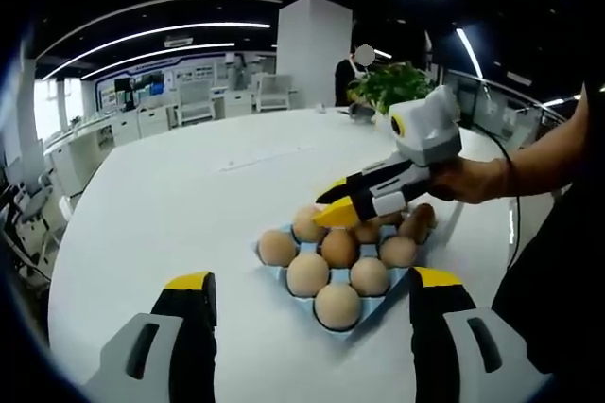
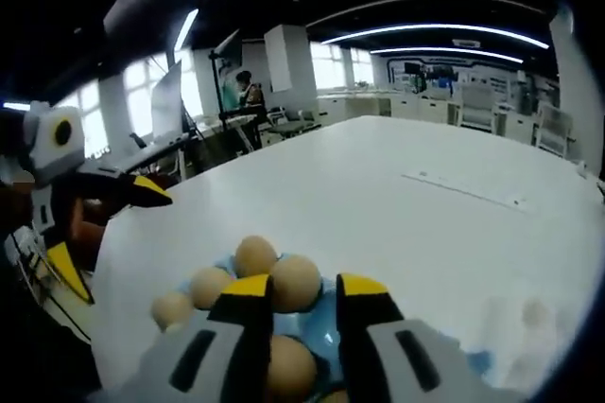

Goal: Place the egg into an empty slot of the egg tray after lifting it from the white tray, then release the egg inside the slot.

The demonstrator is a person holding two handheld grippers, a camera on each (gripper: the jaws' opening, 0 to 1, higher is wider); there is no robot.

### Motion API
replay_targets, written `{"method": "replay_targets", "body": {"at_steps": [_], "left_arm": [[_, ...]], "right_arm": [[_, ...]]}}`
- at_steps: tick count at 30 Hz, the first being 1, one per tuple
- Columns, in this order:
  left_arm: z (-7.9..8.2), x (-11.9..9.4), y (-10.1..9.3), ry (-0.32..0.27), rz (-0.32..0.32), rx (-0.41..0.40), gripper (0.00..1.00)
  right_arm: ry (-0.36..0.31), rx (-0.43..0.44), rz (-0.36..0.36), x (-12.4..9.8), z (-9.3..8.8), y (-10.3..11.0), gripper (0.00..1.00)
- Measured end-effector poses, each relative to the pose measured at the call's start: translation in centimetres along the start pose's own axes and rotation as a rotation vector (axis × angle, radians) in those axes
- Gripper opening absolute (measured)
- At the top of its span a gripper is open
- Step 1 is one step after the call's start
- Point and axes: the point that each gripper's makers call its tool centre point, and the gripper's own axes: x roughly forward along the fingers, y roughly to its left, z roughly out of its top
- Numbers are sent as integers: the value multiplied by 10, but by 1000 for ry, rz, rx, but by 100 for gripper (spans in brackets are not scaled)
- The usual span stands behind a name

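Eggs (image 1: pixel 337 306) fill a blue egg tray (image 1: pixel 267 248) on a white table (image 1: pixel 170 204), just ahead of the left gripper (image 1: pixel 312 291), whose jaws stand wide apart and empty. The right gripper (image 2: pixel 304 294) hovers directly over the tray, jaws narrowly parted, nothing visibly between them. A hand (image 1: pixel 473 179) grips its handle.

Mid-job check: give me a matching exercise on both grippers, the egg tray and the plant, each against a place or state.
1 left gripper
2 right gripper
3 egg tray
4 plant

A light blue, holds eggs
B jaws wide apart
C at the far edge of the table
D over the tray's far side

Pairs: 1-B, 2-D, 3-A, 4-C
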Motion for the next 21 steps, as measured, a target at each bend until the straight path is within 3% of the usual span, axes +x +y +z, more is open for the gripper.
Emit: {"method": "replay_targets", "body": {"at_steps": [4,10,21], "left_arm": [[0,0,-1,2,-3,2,84],[1,2,-3,0,-8,-2,84],[5,6,-7,-1,-24,8,83]], "right_arm": [[-11,11,-13,-8,-1,-5,26],[-65,45,-128,-31,-1,-36,25],[-51,93,-243,-68,-20,-78,25]]}}
